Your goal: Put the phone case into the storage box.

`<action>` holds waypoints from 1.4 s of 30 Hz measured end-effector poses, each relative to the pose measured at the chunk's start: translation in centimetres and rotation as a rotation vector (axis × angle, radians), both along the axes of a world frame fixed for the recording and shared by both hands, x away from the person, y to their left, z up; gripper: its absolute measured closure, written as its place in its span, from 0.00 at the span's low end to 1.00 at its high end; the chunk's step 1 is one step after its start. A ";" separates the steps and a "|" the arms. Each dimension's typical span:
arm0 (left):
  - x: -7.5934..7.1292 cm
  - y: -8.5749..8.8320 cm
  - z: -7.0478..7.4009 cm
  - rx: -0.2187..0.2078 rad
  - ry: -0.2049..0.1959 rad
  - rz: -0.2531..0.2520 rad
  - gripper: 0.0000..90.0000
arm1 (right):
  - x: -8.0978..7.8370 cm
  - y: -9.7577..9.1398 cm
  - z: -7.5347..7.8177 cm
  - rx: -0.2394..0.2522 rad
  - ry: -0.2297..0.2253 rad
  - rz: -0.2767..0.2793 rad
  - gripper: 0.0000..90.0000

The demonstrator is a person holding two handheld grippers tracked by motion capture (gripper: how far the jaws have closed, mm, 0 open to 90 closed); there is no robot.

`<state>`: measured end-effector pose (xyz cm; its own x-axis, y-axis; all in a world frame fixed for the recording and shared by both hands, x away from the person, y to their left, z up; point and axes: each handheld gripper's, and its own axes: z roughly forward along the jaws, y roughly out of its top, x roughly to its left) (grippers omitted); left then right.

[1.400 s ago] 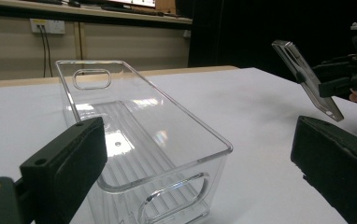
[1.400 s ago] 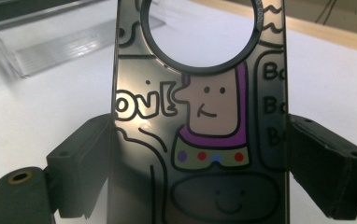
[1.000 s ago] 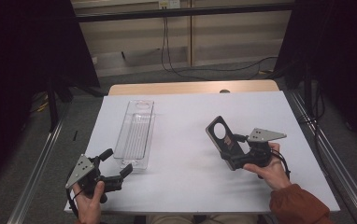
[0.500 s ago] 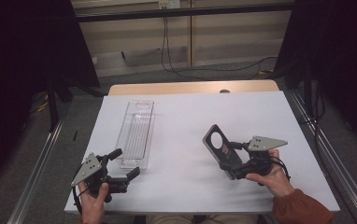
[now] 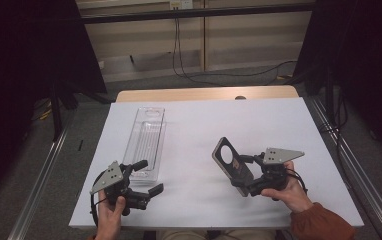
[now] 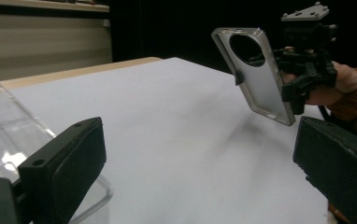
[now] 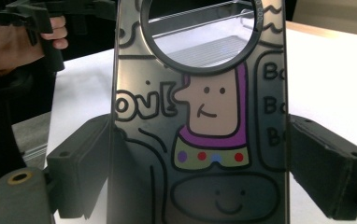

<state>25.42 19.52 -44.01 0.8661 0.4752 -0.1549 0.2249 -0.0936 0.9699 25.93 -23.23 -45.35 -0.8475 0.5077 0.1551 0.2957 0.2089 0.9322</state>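
A dark phone case (image 5: 230,164) with a round camera hole is held tilted above the white table (image 5: 204,125), and my right gripper (image 5: 245,175) is shut on its lower end. In the right gripper view its cartoon-printed back (image 7: 204,116) stands between both jaws of my right gripper (image 7: 204,168). The left gripper view has the phone case (image 6: 260,79) at upper right. My left gripper (image 5: 149,176) is open at the near left with nothing between the jaws, just off the near end of a clear plastic tray (image 5: 146,137). In its own view my left gripper (image 6: 200,177) gapes wide.
The clear tray (image 6: 3,135) lies lengthwise on the table's left half. A wooden strip (image 5: 204,93) borders the far edge. Metal rails (image 5: 39,190) run along both sides of the table. Through the case's hole I see the tray (image 7: 204,42), and a hand on the left gripper (image 7: 41,18).
The left gripper has slid right toward the tray's near end. The right gripper has drawn the phone case a little closer to the near edge.
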 end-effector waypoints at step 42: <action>4.9 -10.4 2.5 -0.052 -0.085 -0.326 0.01 | 0.2 0.5 1.2 0.009 -0.022 0.084 0.14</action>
<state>30.34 9.08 -41.54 0.9820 0.1646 -0.0923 0.1092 -0.0967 0.9893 26.17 -22.69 -44.15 -0.8904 0.4330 0.1405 0.2571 0.2237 0.9401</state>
